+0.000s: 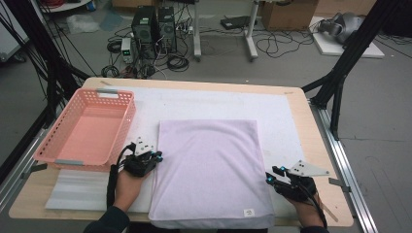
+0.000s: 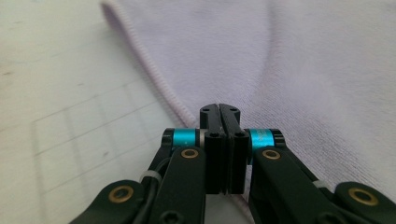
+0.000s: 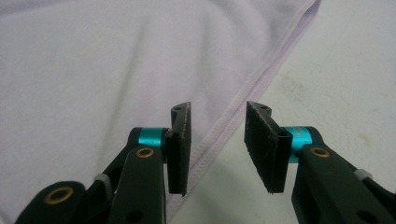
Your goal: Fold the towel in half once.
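So on the far left I'm seeing the pink basket sitting on the bench, up on the white mat that's covering most of the top. A strip of clear plastic sheet is lying just in front of the basket, near the front edge.

Next over, my left gripper is resting right at the left edge of the towel, about halfway along that side. In the left gripper view the two jaws are pressed flat together, with no gap showing between them, and the towel's hemmed edge is running straight under the tips. I honestly can't tell from that angle whether any cloth is pinched in there or the jaws are just closed on nothing, since the tips are hiding the spot.

The towel itself is a pale lilac one, folded into a rough square and lying flat in the middle of the mat, with a little white label at its front right corner.

Over on the right, my right gripper is sitting just beside the towel's right edge, near the front. In the right gripper view the jaws are standing partly apart, holding nothing, with the towel's stitched hem lying on the mat just under the left jaw.
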Demonstrator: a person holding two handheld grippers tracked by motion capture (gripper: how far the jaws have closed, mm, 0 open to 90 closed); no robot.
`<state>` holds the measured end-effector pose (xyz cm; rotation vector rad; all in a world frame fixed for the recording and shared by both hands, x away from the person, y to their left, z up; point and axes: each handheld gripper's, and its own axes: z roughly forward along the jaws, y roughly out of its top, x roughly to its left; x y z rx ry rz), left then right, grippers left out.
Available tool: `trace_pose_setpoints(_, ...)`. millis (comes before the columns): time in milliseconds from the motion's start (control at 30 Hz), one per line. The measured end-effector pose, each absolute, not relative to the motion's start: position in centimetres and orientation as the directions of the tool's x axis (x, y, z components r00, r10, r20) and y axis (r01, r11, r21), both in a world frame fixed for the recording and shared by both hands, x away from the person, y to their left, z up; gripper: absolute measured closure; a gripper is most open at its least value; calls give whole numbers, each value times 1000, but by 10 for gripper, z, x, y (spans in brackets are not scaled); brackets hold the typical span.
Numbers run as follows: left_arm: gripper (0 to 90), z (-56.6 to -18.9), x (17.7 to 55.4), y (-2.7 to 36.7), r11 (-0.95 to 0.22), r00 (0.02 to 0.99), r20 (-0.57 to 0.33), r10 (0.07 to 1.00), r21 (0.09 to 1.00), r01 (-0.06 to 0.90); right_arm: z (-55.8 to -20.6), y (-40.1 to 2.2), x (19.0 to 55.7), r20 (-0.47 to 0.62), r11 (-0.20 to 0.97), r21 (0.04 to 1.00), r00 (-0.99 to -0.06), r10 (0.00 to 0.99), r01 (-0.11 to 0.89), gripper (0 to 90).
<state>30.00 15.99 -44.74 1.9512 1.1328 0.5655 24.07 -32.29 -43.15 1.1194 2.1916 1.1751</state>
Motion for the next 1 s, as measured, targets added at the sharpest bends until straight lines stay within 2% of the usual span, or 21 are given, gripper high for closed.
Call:
trace_pose_setpoints(67, 898, -448, 299, 170, -278, 473, -3, 881, 807, 521, -431, -324, 246, 13, 319, 830, -587, 809, 457, 607)
trace_pose_setpoints(100, 896, -449, 301, 175, -244, 475, -52, 879, 806, 540, -432, -324, 249, 15, 316, 830, -585, 811, 459, 605)
trace_pose_setpoints(133, 857, -451, 305, 178, -212, 483, -108, 869, 802, 559, -432, -324, 252, 14, 316, 830, -584, 812, 459, 601)
trace_pose_setpoints(167, 749, -451, 307, 178, -212, 486, -116, 866, 796, 567, -432, -323, 255, 16, 316, 829, -584, 811, 461, 600)
trace_pose_setpoints(233, 707, -450, 310, 174, -210, 507, -103, 856, 826, 523, -432, -321, 261, 16, 316, 829, -584, 811, 462, 596)
trace_pose_setpoints(367, 574, -447, 327, 165, -215, 522, -113, 846, 823, 526, -433, -317, 276, 13, 313, 830, -577, 817, 462, 563)
trace_pose_setpoints(500, 508, -441, 350, 162, -155, 491, -152, 858, 835, 529, -436, -313, 304, 34, 279, 824, -535, 844, 492, 499)
trace_pose_setpoints(700, 487, -438, 389, 161, -124, 464, -172, 869, 831, 542, -438, -305, 353, 45, 250, 797, -467, 883, 550, 438)
trace_pose_setpoints(867, 476, -442, 420, 159, -124, 440, -187, 879, 799, 588, -440, -298, 388, 64, 251, 775, -467, 882, 580, 343)
trace_pose_setpoints(1000, 470, -450, 433, 158, -106, 403, -199, 894, 778, 619, -445, -289, 410, 76, 255, 756, -468, 881, 603, 313)
